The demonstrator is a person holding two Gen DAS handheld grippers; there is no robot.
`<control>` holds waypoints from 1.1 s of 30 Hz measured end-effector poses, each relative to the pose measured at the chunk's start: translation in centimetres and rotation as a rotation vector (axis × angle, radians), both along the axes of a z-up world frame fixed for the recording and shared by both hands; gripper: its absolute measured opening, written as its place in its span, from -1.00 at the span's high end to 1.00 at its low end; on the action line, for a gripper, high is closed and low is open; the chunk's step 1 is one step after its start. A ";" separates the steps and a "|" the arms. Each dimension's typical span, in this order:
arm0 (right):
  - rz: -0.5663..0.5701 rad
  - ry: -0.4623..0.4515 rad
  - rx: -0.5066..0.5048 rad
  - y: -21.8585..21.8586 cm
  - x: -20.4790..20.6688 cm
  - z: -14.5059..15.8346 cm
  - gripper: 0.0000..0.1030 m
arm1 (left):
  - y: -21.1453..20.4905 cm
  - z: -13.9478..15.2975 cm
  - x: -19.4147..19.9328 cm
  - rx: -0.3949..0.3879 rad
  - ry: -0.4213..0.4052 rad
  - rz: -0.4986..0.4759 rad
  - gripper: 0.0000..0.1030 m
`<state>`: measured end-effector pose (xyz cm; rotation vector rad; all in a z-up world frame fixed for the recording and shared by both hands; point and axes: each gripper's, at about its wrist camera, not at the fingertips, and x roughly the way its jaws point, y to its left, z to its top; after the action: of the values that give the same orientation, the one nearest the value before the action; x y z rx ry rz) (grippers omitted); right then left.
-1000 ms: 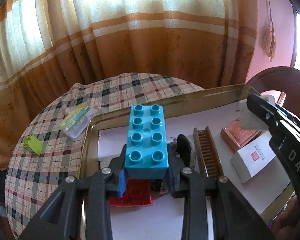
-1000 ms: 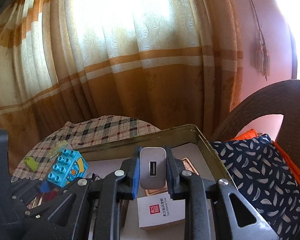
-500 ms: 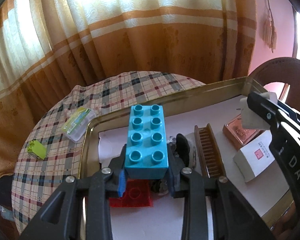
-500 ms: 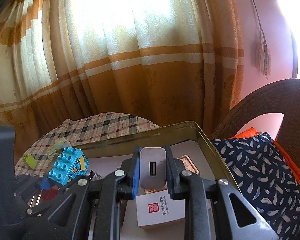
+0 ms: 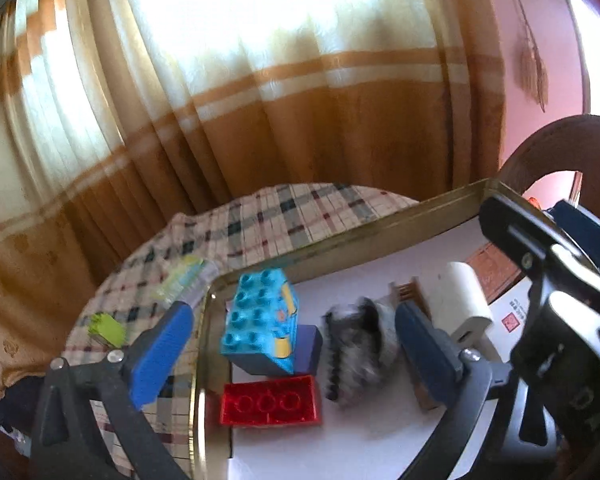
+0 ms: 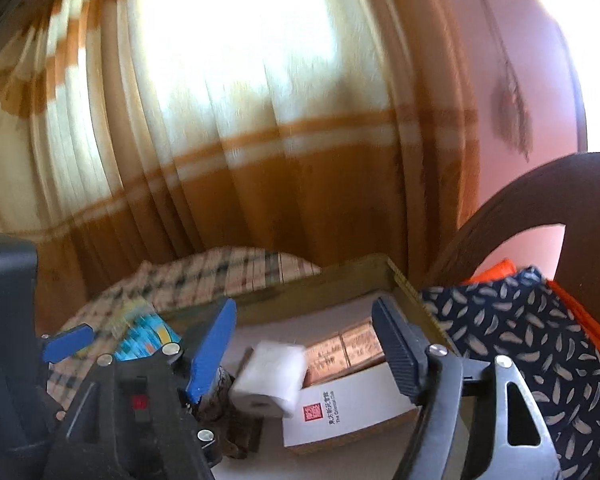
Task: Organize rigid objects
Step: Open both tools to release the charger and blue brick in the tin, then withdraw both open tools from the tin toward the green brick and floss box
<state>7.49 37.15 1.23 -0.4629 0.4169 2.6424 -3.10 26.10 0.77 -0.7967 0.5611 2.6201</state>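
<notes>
My left gripper (image 5: 292, 350) is open above the gold tray (image 5: 340, 236). The blue brick (image 5: 260, 320) lies tilted in the tray, free of the fingers, over a red brick (image 5: 270, 400). My right gripper (image 6: 306, 354) is open too. The white charger (image 6: 270, 374) sits loose between its fingers, blurred, resting on or just above a white box (image 6: 348, 408). The charger also shows in the left wrist view (image 5: 466, 306).
A black hair clip (image 5: 354, 350), a wooden comb (image 5: 410, 294) and a copper box (image 6: 346, 346) lie in the tray. A green brick (image 5: 106, 328) and a clear case (image 5: 180, 280) lie on the plaid tablecloth (image 5: 280, 216). A cushioned chair (image 6: 520, 328) stands at right.
Both grippers opened. The blue brick dropped out of the left gripper into the tray and tipped. The white charger left the right gripper and went down toward the white box.
</notes>
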 end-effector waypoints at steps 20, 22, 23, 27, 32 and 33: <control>-0.104 0.171 0.035 -6.2 2.5 1.9 -0.68 | -9.0 0.6 -1.0 0.101 0.030 0.158 -0.99; -0.159 0.230 0.062 -7.2 3.5 2.1 -0.76 | -10.6 0.7 -1.1 0.124 0.063 0.205 -0.99; -0.207 0.276 0.091 -8.1 4.2 2.2 -0.94 | -11.5 0.8 -1.1 0.139 0.078 0.231 -0.99; -0.268 0.367 0.206 -10.9 5.0 2.1 -0.99 | -14.7 0.6 -1.8 0.154 0.112 0.312 -0.99; -0.193 0.309 0.241 -13.0 3.6 1.8 -0.99 | -16.7 -0.4 -2.2 0.168 0.118 0.359 -0.99; -0.187 0.307 0.251 -13.2 3.5 1.9 -0.99 | -16.9 -0.7 -2.3 0.165 0.114 0.365 -0.99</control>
<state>10.99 23.93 3.12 0.0602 0.2019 2.5388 -5.38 9.19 0.05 -0.7612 0.2396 3.0120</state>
